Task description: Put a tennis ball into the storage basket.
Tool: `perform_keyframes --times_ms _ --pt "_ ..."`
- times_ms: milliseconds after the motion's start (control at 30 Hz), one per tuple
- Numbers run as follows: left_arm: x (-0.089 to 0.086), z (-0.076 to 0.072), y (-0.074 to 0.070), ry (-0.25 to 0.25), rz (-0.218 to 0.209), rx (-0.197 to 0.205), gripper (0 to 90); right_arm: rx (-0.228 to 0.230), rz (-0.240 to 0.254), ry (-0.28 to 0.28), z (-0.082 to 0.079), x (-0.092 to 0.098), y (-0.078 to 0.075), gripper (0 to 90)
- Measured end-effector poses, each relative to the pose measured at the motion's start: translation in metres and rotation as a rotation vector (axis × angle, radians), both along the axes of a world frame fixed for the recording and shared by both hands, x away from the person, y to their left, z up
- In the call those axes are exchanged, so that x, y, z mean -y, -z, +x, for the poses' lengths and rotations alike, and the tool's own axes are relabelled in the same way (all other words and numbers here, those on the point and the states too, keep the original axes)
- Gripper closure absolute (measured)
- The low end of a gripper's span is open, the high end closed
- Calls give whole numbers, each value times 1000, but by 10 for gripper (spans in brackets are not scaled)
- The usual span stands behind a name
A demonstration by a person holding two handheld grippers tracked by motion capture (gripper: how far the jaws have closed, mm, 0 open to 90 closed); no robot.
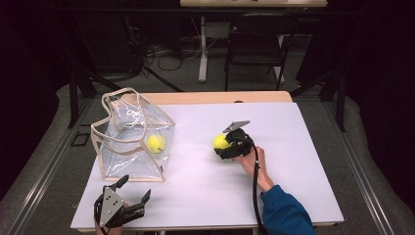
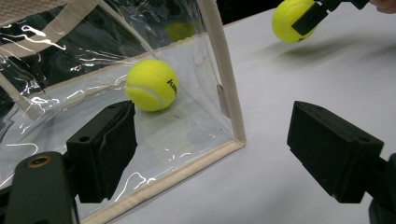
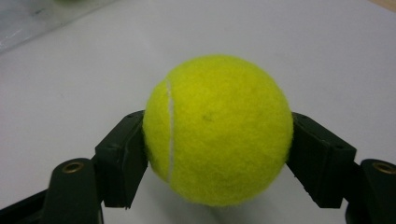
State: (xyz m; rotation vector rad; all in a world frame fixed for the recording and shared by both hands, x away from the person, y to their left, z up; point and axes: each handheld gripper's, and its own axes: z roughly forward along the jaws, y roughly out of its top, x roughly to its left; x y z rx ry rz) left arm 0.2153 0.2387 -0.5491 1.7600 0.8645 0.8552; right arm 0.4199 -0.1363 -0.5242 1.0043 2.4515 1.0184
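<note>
Right gripper (image 3: 217, 158) jaws clamp 1 tennis ball (image 3: 217, 128); left gripper (image 2: 210, 154) jaws spread; bagged ball's (image 2: 152, 85) print unreadable.

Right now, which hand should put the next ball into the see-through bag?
The right. The right gripper is already shut on a tennis ball, so it probably only needs carrying to the clear bag. The left gripper is open, holding nothing, near that bag's front corner.

Ball (image 3: 217, 128): yellow-green felt tennis ball, white seam at its left in the right gripper view; clamped at both sides, just above the white table top.
Place: well right of the bag (image 1: 132, 137).
Bag: clear plastic, beige trim, upright, open-topped; second ball (image 2: 152, 85) held inside.
</note>
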Motion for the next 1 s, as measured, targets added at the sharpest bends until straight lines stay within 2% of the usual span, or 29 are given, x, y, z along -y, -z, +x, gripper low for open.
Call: perform_keyframes --times_ms 533,1000 --pt "0 0 0 -2 3 -3 160 50 29 -3 -8 4 -15 261" --pt "0 0 0 0 -1 1 161 72 45 -10 -13 5 -22 261"
